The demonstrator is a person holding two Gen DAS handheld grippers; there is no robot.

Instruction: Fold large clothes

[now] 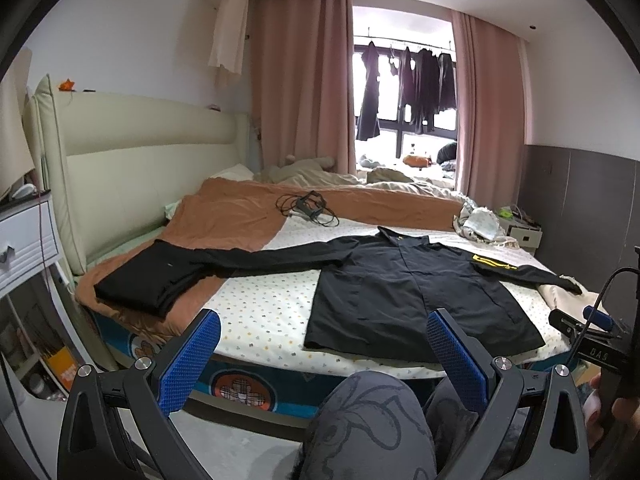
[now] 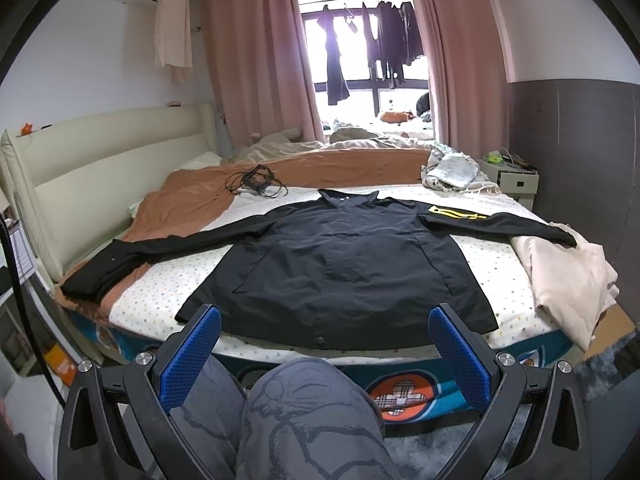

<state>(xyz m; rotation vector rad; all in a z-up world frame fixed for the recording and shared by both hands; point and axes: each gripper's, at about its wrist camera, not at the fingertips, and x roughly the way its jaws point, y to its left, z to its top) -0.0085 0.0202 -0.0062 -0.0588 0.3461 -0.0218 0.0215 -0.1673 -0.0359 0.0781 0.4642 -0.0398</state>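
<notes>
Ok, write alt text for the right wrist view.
A dark jacket lies spread flat on a bed, sleeves out to both sides. The open right gripper hovers short of its hem, holding nothing, above the person's knee.

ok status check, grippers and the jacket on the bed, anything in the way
Left gripper and right gripper open, empty, short of the bed. Black jacket spread flat, sleeves out. Left sleeve end on folded black garment; right cuff on cream cloth.

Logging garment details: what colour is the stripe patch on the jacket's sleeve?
Yellow, on the black jacket's sleeve patch; clearest in the right wrist view.
</notes>
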